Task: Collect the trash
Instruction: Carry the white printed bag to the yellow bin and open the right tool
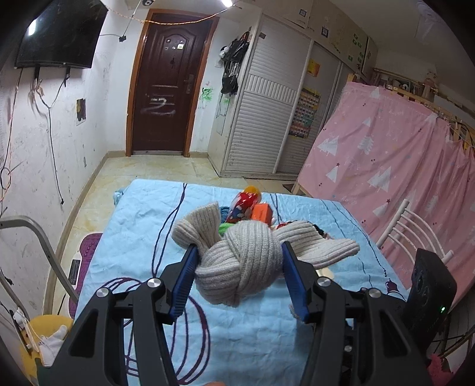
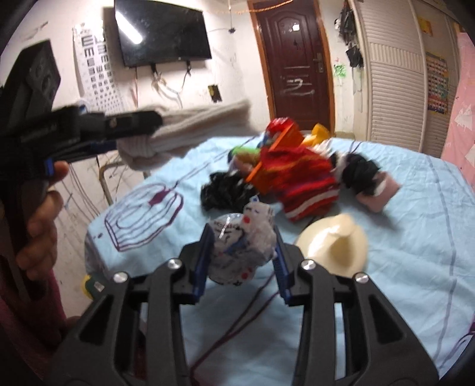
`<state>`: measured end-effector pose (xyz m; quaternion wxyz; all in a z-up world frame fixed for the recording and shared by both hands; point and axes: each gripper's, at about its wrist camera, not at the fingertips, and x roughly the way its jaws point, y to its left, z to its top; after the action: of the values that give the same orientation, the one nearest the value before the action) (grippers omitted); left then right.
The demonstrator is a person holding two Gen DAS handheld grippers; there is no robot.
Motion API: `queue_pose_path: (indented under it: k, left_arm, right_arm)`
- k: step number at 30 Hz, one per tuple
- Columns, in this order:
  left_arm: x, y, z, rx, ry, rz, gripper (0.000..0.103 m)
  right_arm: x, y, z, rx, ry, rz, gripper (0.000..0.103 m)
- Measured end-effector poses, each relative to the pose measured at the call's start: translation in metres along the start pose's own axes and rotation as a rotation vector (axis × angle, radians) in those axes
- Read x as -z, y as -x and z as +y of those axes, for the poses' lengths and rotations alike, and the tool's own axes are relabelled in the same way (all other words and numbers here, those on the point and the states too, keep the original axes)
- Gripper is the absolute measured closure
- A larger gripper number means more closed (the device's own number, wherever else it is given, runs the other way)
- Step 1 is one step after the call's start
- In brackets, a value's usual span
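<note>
L gripper [image 1: 239, 264] clamps knotted cream ribbed-knit scarf [image 1: 237, 267], lifted above light-blue bedsheet [image 1: 142, 237]. R gripper [image 2: 242, 252] grips crumpled white printed plastic wrapper [image 2: 240, 249], beside cream hat [image 2: 335, 240].

**Lighting and picture quality, both wrist views**

Illumination is indoor and overhead: a bright white ceiling lamp [image 1: 227, 2] burns out at the top edge and glares as a streak on the wall-mounted black television screen [image 2: 161, 34]. The left view is sharp throughout; the right view is smeared by motion blur (worst on the red striped knitted cloth [image 2: 299, 181]). Fisheye distortion bows the dark brown wooden door [image 1: 167, 83], and black vignetting fills all corners.
</note>
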<state>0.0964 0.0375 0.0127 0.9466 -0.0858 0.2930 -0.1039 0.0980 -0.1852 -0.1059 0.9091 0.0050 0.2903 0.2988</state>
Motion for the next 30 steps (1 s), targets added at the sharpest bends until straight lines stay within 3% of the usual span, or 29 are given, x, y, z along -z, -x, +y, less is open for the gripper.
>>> queue_pose_path:
  k: [18,30]
  left_arm:
    - [-0.033,-0.026,-0.121,0.084,-0.156,-0.006,0.055]
    - [-0.041,-0.076,-0.226,0.185,-0.268,0.074,0.055]
  right_arm:
    - [-0.023,0.121,-0.118,0.252,-0.115,-0.234,0.067]
    - [-0.001,0.182,-0.193,0.44,-0.217,-0.279,0.067]
